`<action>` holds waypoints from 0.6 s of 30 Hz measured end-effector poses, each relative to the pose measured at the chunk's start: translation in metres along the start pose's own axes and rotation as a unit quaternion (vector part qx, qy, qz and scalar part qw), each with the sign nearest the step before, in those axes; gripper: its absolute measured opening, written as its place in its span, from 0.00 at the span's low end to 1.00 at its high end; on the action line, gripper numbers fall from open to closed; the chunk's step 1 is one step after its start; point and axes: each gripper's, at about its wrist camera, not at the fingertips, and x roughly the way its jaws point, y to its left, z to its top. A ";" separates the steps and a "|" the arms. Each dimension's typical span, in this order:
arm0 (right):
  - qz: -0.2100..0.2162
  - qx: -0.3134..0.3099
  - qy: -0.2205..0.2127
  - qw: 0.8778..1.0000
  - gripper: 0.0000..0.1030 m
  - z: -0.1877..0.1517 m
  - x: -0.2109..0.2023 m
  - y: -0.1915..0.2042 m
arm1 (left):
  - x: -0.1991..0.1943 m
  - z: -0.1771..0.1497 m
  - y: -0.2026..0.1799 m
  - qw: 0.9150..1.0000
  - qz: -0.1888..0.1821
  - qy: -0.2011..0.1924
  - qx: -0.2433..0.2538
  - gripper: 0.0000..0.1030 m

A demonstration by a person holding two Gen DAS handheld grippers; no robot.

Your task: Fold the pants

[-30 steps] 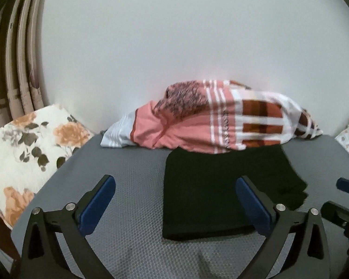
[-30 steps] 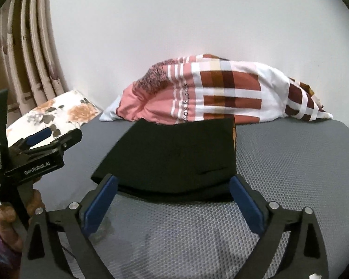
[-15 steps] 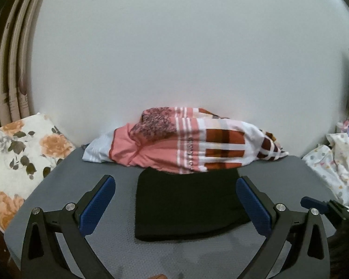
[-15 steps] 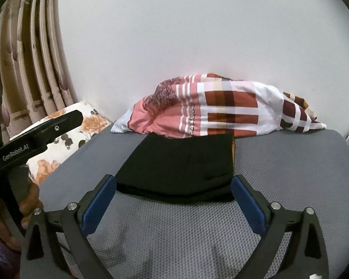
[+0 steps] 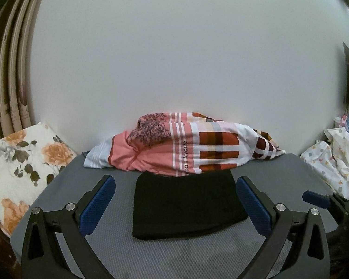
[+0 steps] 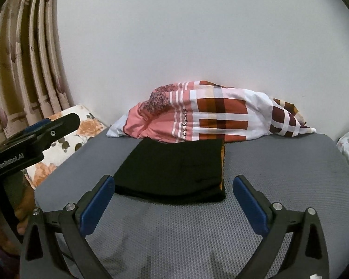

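On grey mat [image 5: 197, 253]: folded black pants [image 5: 186, 207]; left gripper [image 5: 175, 205] and right gripper [image 6: 173, 203] fingers apart, empty.

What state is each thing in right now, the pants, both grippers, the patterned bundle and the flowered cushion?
Pants: folded into a flat black rectangle on the grey surface, not gripped.
Left gripper: open, empty.
Right gripper: open, empty.
Patterned bundle: crumpled against the wall, overlapping the pants' far edge.
Flowered cushion: lying tilted at the left.
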 end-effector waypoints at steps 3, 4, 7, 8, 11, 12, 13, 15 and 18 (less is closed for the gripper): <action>-0.011 -0.004 0.006 1.000 0.99 0.000 0.001 0.001 | -0.001 -0.004 -0.002 1.000 0.002 0.002 -0.001 1.00; -0.013 -0.004 0.008 1.000 0.99 0.000 0.001 0.001 | -0.001 -0.007 -0.002 1.000 0.004 0.003 -0.002 1.00; -0.019 -0.005 0.011 1.000 0.98 0.001 0.001 0.002 | 0.000 -0.013 -0.004 1.000 0.007 0.009 0.000 1.00; -0.021 -0.004 0.012 1.000 0.98 0.001 0.001 0.001 | 0.000 -0.015 -0.005 1.000 0.011 0.011 0.002 1.00; -0.021 0.003 0.016 1.000 0.99 0.000 0.001 -0.001 | 0.001 -0.020 -0.006 1.000 0.011 0.014 0.006 1.00; -0.021 0.005 0.018 1.000 0.99 -0.001 0.001 -0.001 | 0.002 -0.021 -0.006 1.000 0.011 0.014 0.007 1.00; -0.021 0.005 0.020 1.000 0.99 -0.001 0.002 -0.002 | 0.003 -0.022 -0.006 1.000 0.010 0.016 0.007 1.00; -0.024 0.004 0.022 0.999 0.99 -0.002 0.004 -0.002 | 0.005 -0.023 -0.004 1.000 0.009 0.019 0.005 1.00; -0.023 0.003 0.023 0.999 0.99 -0.003 0.006 -0.002 | 0.008 -0.024 -0.002 1.000 0.006 0.025 0.001 1.00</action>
